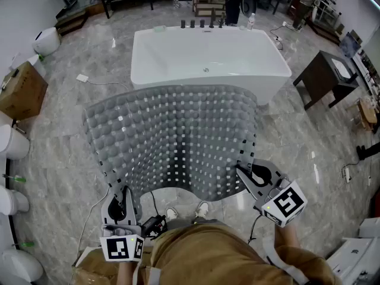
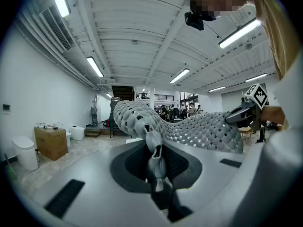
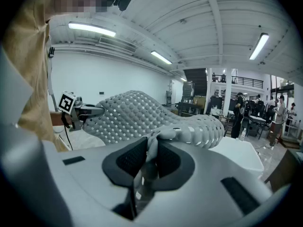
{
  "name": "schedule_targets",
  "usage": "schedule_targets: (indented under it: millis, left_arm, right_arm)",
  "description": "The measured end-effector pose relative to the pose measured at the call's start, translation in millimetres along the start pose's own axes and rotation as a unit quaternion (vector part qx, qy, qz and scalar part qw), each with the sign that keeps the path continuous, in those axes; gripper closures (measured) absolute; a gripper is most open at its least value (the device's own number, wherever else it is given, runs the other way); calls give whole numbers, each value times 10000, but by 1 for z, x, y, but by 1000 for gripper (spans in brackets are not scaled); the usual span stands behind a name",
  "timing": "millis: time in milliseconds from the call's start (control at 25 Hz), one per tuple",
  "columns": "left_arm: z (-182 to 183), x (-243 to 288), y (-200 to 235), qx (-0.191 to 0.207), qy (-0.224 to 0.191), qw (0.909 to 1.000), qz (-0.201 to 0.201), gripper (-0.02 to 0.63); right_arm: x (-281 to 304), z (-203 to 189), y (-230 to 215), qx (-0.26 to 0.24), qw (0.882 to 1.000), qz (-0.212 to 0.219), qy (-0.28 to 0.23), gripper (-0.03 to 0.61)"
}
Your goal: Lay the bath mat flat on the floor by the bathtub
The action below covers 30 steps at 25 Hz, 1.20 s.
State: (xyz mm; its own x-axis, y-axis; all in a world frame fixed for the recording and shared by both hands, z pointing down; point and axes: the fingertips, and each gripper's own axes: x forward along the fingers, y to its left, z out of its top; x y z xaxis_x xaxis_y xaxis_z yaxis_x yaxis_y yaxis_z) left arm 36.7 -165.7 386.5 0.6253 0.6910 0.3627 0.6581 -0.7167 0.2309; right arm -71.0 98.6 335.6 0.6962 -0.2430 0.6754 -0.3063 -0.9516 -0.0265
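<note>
The grey bath mat (image 1: pixel 172 135), the bumpy kind with little square holes all over, is hanging up in the air right now, not lying on the floor (image 1: pixel 59 147). It's stretching out in front of the person and bulging up in the middle, and from the head view its far edge is lining up with the near wall of the white bathtub (image 1: pixel 208 58). I can't tell whether it's actually touching the tub.

The left gripper (image 1: pixel 124 190) is pinching the mat's near left corner. Its jaws are sitting almost together, with a bunched fold of the mat squeezed between the pads. The right gripper (image 1: pixel 241 171) is doing the same thing on the near right corner, jaws nearly closed with a rumpled bit of mat edge clamped in there. So both are gripping the mat, one corner each, well apart from each other.

The person's shoes (image 1: pixel 187 211) are peeking out below the mat's near edge on the grey marble-look floor. Further out, a cardboard box (image 1: pixel 21 91) is sitting off to the left, a dark side table (image 1: pixel 326 76) is standing to the right of the tub, and a row of dark tap fittings (image 1: pixel 202 24) is lining the tub's far rim.
</note>
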Motion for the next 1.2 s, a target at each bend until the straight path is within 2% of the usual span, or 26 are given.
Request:
schedule_targets:
  millis: [440,840,1200]
  left_arm:
    - [7,-4,-6,65,31,9999,125,572]
    - [21,-6,-10,322,-101,9993,166,572]
    - [25,-17,-10,341,-69,9988,356,572]
  right_arm:
    - [1,2,-5,-18,9998,187,-4,531]
    - [-1,6,-1,-72,9996,223,-170,531]
    - [-2,13,1,-112,9983,437,-380,529]
